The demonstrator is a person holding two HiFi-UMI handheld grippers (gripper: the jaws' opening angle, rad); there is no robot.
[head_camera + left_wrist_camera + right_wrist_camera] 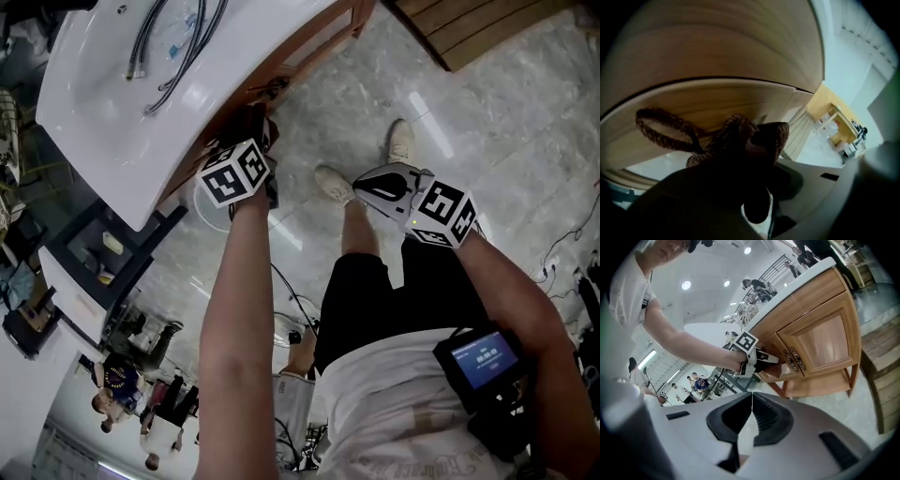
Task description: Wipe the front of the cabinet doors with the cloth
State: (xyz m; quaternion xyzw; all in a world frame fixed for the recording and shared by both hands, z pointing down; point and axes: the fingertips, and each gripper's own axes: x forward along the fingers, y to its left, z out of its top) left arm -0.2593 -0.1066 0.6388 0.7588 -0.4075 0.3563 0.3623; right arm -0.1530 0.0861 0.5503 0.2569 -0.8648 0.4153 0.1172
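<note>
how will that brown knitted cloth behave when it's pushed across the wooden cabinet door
Probably floppy: the brown knitted cloth sits bunched in the left gripper, with its loop hanging loose. Its coarse knit likely drags rather than slides on the wooden cabinet door, so it may roll up. It looks light.

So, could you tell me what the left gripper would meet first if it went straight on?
Most likely the light wooden cabinet door: the left gripper, shut on a brown knitted cloth, points at its front, so the cloth would touch first. The remaining gap is unclear.
</note>
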